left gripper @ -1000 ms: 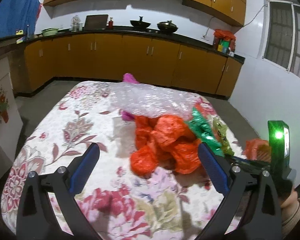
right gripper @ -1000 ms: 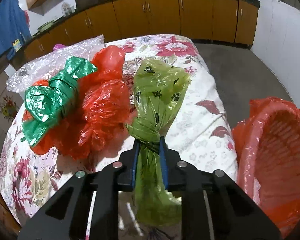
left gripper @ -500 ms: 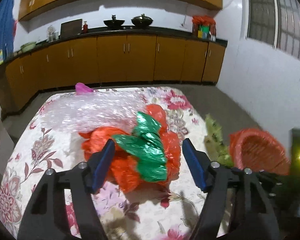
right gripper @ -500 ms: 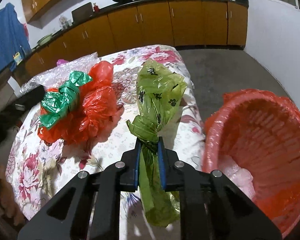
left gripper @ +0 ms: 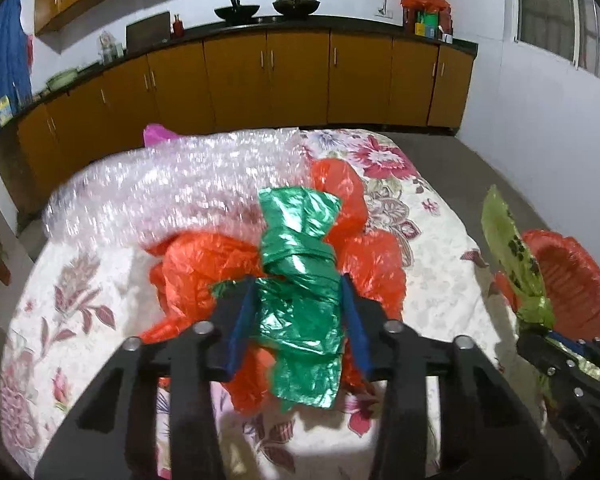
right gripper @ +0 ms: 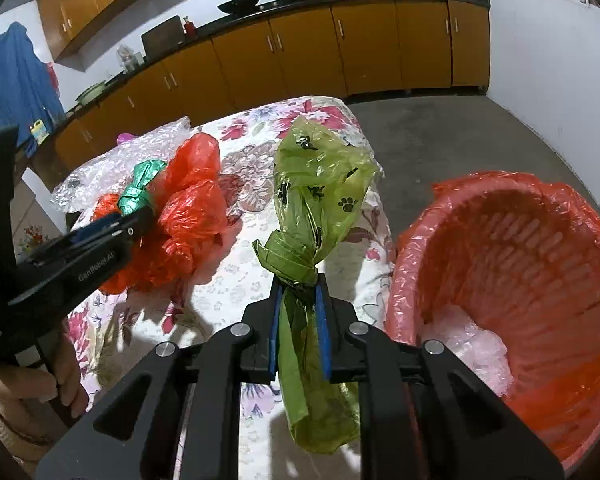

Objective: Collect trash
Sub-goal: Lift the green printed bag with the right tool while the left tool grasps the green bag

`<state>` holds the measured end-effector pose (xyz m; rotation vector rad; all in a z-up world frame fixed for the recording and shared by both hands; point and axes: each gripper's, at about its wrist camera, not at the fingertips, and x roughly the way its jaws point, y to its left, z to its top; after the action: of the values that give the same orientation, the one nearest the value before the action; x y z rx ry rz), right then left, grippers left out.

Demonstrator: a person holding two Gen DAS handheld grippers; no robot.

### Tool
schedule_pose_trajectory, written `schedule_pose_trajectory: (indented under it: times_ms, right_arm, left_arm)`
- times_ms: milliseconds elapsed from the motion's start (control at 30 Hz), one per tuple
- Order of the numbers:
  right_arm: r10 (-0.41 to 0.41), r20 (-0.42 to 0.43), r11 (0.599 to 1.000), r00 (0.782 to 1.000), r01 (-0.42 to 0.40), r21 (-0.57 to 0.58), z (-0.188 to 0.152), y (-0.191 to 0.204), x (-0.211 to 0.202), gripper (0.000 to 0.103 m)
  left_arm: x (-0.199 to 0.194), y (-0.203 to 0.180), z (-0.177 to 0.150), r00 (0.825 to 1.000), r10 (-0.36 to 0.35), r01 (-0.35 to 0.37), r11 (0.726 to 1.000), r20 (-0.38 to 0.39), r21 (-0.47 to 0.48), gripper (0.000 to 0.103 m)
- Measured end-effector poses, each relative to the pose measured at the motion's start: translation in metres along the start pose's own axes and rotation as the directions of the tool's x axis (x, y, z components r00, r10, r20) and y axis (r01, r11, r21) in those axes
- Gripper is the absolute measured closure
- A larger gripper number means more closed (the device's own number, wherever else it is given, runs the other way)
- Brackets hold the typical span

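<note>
Moved: left claw (left gripper: 298,322) advanced, jaws just closing around green bag (left gripper: 300,280), centre frame.
Right claw (right gripper: 299,322): clamped on lime bag (right gripper: 320,200) knot.
Handling: light, soft, slippery film; grip at knot.

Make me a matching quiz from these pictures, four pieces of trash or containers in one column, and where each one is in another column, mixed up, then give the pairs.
Things:
1. green bag
2. yellow-green bag
3. bubble wrap
4. red basket

Places:
A. beside the table, lined with red plastic
B. between the left gripper's blue pads, on the red bags
C. spread over the far part of the table
D. pinched at its knot in the right gripper

Pairs: 1-B, 2-D, 3-C, 4-A
</note>
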<state>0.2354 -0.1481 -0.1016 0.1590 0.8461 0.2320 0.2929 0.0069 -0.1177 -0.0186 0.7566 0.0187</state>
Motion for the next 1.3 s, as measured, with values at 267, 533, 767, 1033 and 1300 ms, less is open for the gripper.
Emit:
schedule_pose_trajectory:
  times_ms: [267,533,767,1033,1300]
  right_arm:
    - [0.019,0.013,1.000,1.000,-0.019,-0.004,0.000,0.007,-0.006,0.087]
    - [0.028,0.034,1.000,0.999,-0.028,-0.005,0.000,0.010,-0.016,0.087]
    - [0.017,0.060,1.000,0.998,-0.016,-0.016,-0.001,0.011,-0.033,0.087]
    - [-0.002,0.092,1.000,0.996,0.003,-0.008,-0.004,0.003,-0.053,0.087]
    - [-0.054,0.122,0.998,0.991,0.053,0.015,-0.011,-0.017,-0.076,0.087]
  left_arm:
    - [-0.015,0.016,-0.010,0.991,-0.126,0.127,0.991,0.044,-0.042,0.084]
    - [-0.038,0.025,-0.013,0.984,-0.158,0.162,0.986,0.086,-0.043,0.085]
    - [-0.056,0.020,-0.014,0.977,-0.182,0.187,0.982,0.109,-0.037,0.085]
    - [-0.078,0.008,-0.015,0.964,-0.227,0.232,0.973,0.135,-0.016,0.085]
    - [-0.097,-0.014,-0.015,0.947,-0.284,0.285,0.958,0.150,0.016,0.085]
